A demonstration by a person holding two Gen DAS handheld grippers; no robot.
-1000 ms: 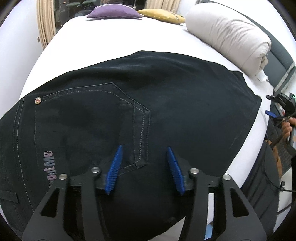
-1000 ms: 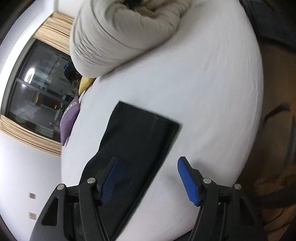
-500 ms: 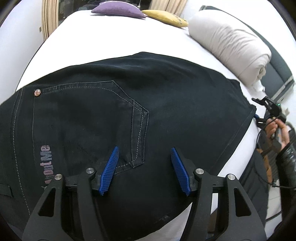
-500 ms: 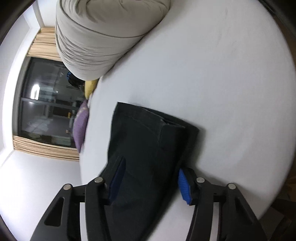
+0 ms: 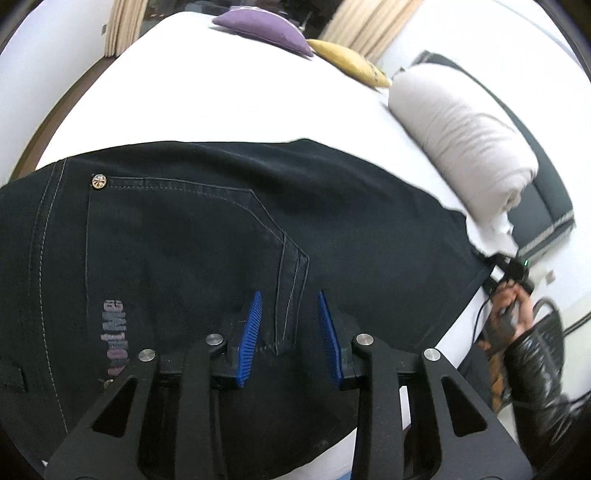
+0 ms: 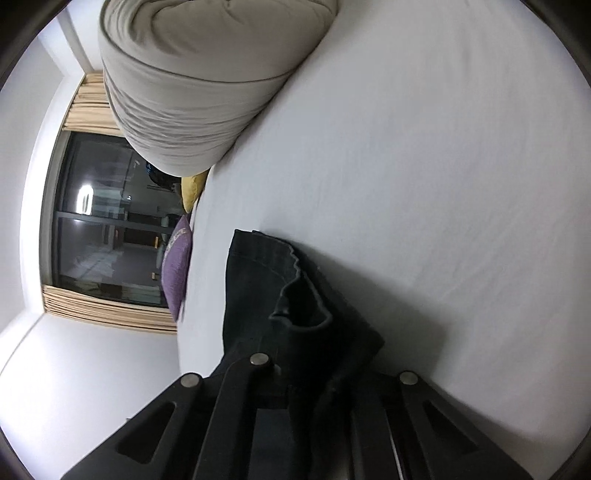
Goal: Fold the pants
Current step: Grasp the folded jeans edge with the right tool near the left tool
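Note:
Dark denim pants [image 5: 184, 229] lie flat across the white bed [image 5: 229, 96], back pocket up. My left gripper [image 5: 290, 295] hovers over the pocket's pointed tip. Its blue pads [image 5: 253, 332] stand on either side of the tip and are closing, with flat denim between them that they do not pinch. At the leg end, my right gripper [image 6: 306, 369] is shut on the pants' hem [image 6: 258, 280], which bunches up and hides its pads. The left wrist view shows that right gripper [image 5: 506, 269] at the hem, held by a hand [image 5: 513, 306].
A rolled beige duvet [image 5: 458, 147] lies along the bed's far right side, close to the hem [image 6: 199, 92]. A purple cushion [image 5: 262, 27] and a yellow cushion [image 5: 347, 61] sit at the far end. A dark window [image 6: 107, 221] and curtains lie beyond.
My left jaws have narrowed around the pocket tip. My right gripper moved onto the leg end and shut on it; the hem now bunches up off the sheet.

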